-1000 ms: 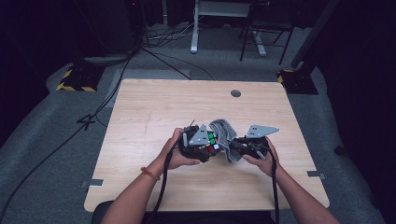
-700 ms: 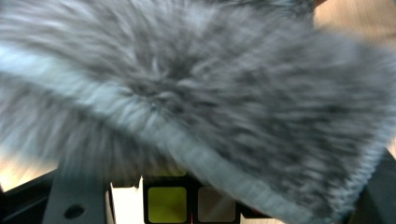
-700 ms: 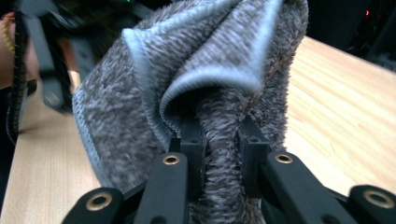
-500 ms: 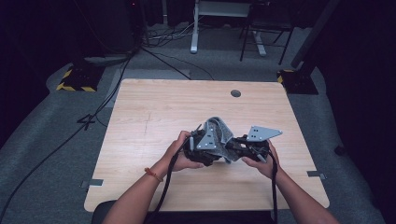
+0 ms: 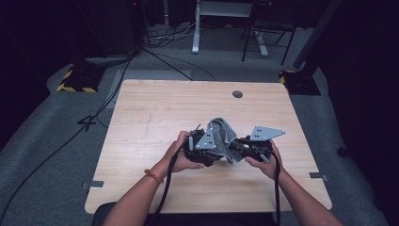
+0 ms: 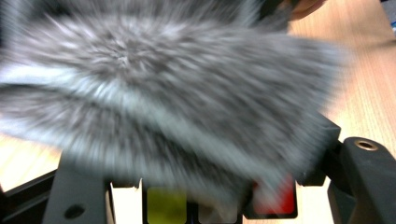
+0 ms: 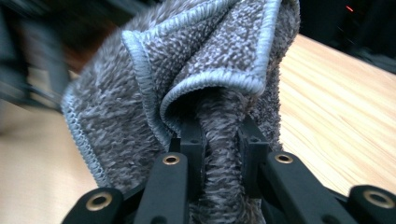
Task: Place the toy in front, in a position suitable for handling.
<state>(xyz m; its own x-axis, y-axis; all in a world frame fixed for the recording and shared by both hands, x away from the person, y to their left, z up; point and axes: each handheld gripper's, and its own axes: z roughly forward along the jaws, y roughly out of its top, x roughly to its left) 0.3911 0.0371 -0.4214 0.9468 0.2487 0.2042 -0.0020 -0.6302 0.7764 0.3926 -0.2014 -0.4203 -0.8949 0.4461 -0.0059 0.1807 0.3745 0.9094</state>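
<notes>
Just below the middle of the high view, a grey cloth [image 5: 221,134] bunches up between the two grippers. The right gripper [image 7: 219,140] pinches a fold of it tight between nearly closed jaws. The left gripper [image 6: 196,196] stands wide around a coloured cube [image 6: 219,205], the cloth draped blurred over it; actual grip unclear

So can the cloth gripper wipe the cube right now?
Probably yes. The right gripper pinches the cloth, and the cloth already drapes over the cube held by the left gripper, with nothing between them.
</notes>
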